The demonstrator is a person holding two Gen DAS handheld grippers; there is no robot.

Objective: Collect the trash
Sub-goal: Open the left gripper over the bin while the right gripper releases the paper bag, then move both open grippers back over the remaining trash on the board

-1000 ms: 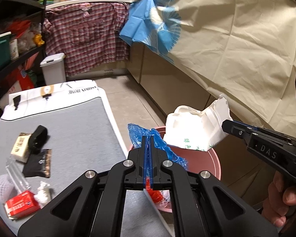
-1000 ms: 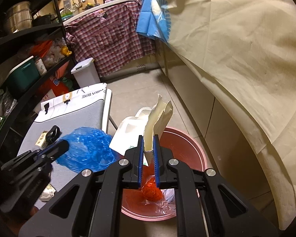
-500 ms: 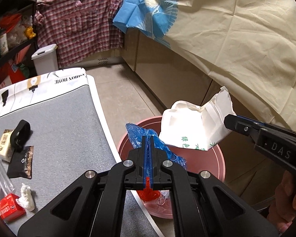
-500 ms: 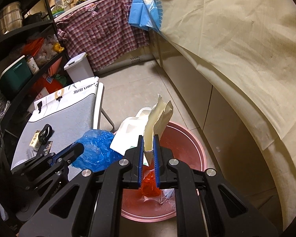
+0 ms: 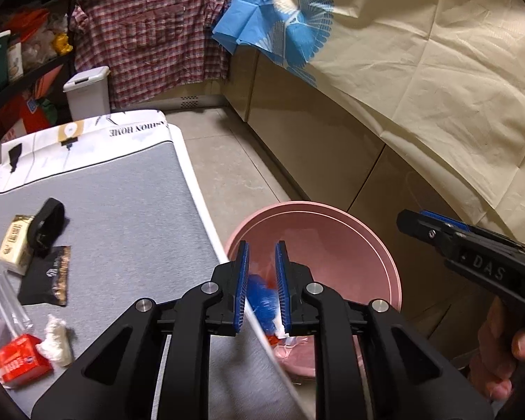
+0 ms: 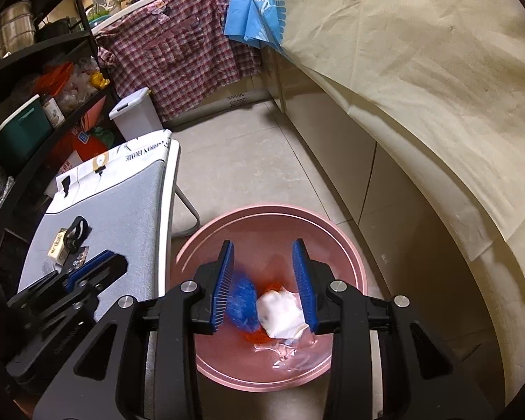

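A pink basin stands on the floor beside the grey-topped table. A blue plastic bag and a white bag lie blurred inside it, on red and clear scraps. My right gripper is open and empty above the basin. My left gripper is open and empty over the table's right edge; the blue bag shows between its fingers. Trash lies on the table: a red packet, a white wad, a dark wrapper, a cream box.
A black loop lies by the cream box and clear plastic near the red packet. A white bin stands behind the table. Shelves line the left. Cloth-draped cabinets run along the right.
Both grippers opened. The blue bag left my left gripper and the white bag left my right gripper; both dropped into the pink basin.
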